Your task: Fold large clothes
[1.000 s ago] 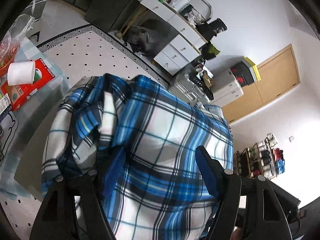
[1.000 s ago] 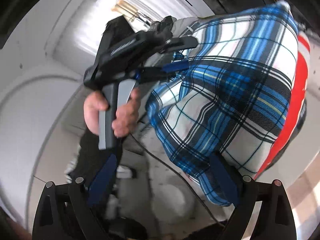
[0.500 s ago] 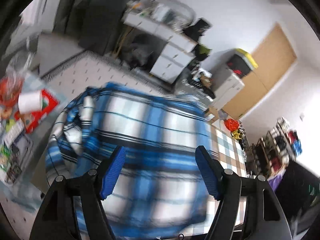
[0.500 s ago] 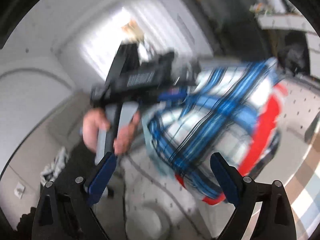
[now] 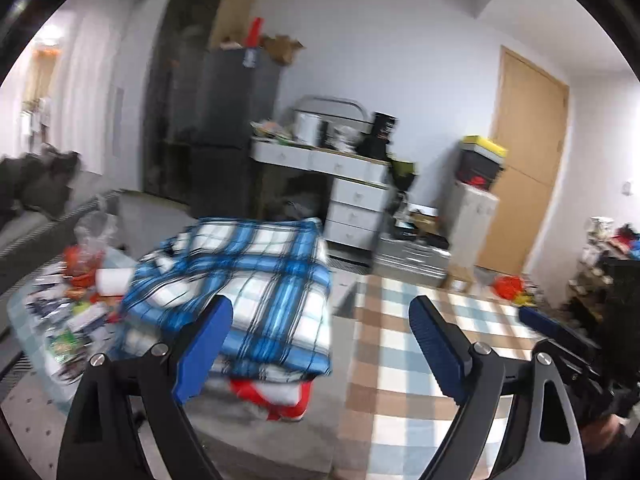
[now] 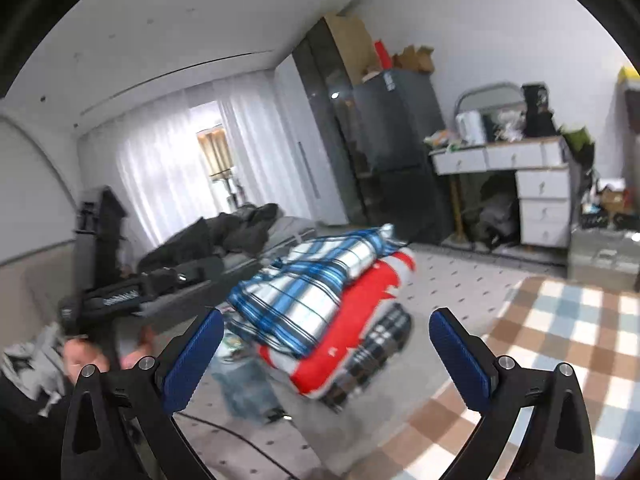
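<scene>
A folded blue and white plaid shirt [image 5: 256, 280] lies on top of a stack, over a folded red garment [image 5: 276, 394]. In the right wrist view the plaid shirt [image 6: 304, 292] tops the red garment [image 6: 352, 328] and a dark checked one [image 6: 376, 344]. My left gripper [image 5: 320, 344] is open and empty, pulled back from the stack. My right gripper [image 6: 324, 356] is open and empty, also back from it. The left gripper's body [image 6: 132, 296] shows in the right wrist view, the right gripper's [image 5: 560, 340] in the left.
A checked tablecloth [image 5: 420, 360] covers the surface to the right of the stack. A cluttered low table [image 5: 68, 312] with packets and a paper roll stands at the left. A white desk with drawers [image 5: 348, 184], dark cabinet [image 5: 224, 128] and sofa [image 6: 224, 236] lie beyond.
Both grippers have drawn back from the plaid shirt and swung level. The shirt, earlier held close up between them, now lies on the stack, apart from both.
</scene>
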